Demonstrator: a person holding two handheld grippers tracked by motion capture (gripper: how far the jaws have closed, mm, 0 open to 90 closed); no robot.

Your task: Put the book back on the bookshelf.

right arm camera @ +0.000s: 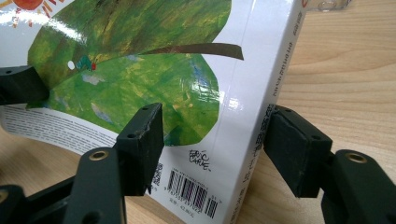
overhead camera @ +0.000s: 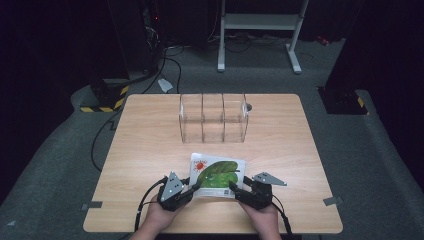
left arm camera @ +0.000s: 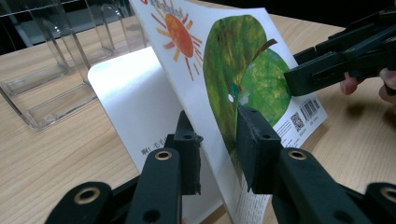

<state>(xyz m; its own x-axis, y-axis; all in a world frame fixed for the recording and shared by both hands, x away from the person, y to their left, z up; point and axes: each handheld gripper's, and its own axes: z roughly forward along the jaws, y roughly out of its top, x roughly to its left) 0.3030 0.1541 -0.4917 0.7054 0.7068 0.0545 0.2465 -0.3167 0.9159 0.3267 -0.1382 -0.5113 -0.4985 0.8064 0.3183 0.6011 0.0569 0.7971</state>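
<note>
A clear plastic organizer (overhead camera: 213, 118) with three upright compartments stood at the middle of the far half of the wooden table (overhead camera: 140, 150), and every compartment looked empty. Nearer the person, a picture book (overhead camera: 217, 175) lay at the near middle of the table, well apart from the organizer. Its glossy white back cover showed a large green leaf with a brown stem, a tiny caterpillar beside a small hole, an orange-red sun in one corner, a barcode, a QR code and lines of small print. The left gripper (left arm camera: 218, 142) was clamped on the cover's near edge, one jaw above and one below, lifting the cover away from the white page beneath. The right gripper (right arm camera: 212, 142) straddled the book's white spine corner by the barcode; one pad rested on the cover and the other was at the spine, though a firm press could not be confirmed.
</note>
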